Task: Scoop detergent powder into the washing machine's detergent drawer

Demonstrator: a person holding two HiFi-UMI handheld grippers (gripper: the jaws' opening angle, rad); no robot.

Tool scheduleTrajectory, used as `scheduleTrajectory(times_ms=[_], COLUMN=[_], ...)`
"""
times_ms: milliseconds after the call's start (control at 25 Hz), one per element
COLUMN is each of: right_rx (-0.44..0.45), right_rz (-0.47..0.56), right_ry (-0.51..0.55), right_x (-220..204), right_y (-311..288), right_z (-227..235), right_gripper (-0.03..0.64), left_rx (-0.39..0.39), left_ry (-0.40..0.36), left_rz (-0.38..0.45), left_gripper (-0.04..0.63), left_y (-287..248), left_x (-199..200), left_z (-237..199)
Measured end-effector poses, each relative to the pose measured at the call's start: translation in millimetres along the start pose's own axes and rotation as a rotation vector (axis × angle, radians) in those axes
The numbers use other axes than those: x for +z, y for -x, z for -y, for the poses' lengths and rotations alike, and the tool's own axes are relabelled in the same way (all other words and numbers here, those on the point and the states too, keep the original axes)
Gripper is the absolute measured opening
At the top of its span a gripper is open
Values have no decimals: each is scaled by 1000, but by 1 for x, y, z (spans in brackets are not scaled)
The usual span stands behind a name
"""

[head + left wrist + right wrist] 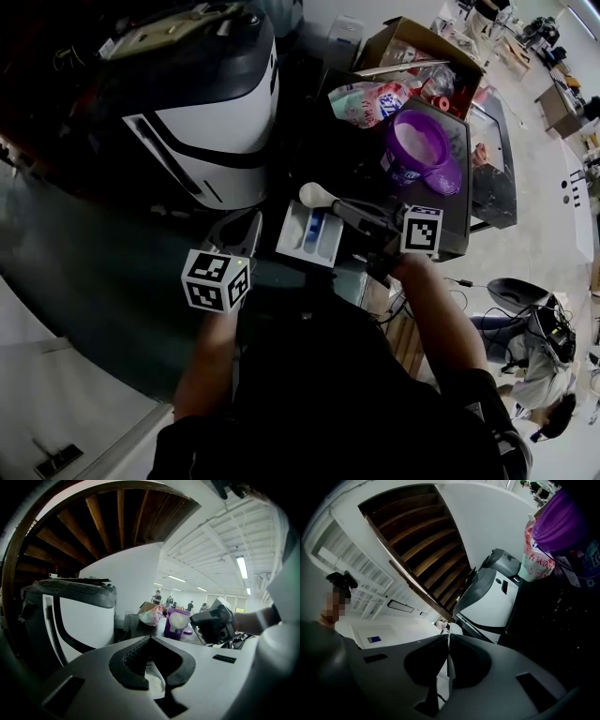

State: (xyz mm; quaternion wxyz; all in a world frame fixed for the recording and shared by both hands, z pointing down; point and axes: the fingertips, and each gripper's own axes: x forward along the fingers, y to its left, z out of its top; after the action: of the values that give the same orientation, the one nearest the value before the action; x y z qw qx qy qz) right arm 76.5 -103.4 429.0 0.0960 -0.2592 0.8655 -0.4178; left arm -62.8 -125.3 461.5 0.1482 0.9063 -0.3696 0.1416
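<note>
Two claws are at work beside the washer (216, 122). The right claw (349, 208) is closed on the thin handle of a scoop (317, 194). The scoop's bowl is heaped with white powder and hangs just above the far end of the drawer (309, 234). The drawer is white with a blue insert and lies tilted at the near corner of the dark surface (459, 141), just below the washer's front. The left claw (248, 225) is at the drawer's left edge. Its jaws are drawn together at the tips, with a white piece of the drawer pinched between them. A purple tub (419, 145), open and part full of powder, stands on the surface beyond the right claw. A printed bag (375, 98) and a cardboard box (422, 42) sit behind the tub.
</note>
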Motion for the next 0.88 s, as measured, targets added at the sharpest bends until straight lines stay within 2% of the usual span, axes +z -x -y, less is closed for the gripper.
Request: scheduleTrajectory(times_ms=[200, 440, 640, 880], right_rx=[16, -43, -54, -91], right_rz=[-11, -60, -80, -105], right_ry=[-3, -47, -65, -70], right_x=[-16, -46, -65, -83], right_y=[-1, -2, -7, -8], right_z=[10, 33, 46, 61], right_gripper=[20, 20, 21, 21], left_rx=[19, 34, 41, 14], left_ry=[25, 39, 45, 50], left_rz=[-13, -30, -41, -58], left_gripper=[8, 8, 8, 8], left_y=[3, 8, 12, 11], left_x=[-14, -27, -34, -46], left_z=[1, 0, -3, 6])
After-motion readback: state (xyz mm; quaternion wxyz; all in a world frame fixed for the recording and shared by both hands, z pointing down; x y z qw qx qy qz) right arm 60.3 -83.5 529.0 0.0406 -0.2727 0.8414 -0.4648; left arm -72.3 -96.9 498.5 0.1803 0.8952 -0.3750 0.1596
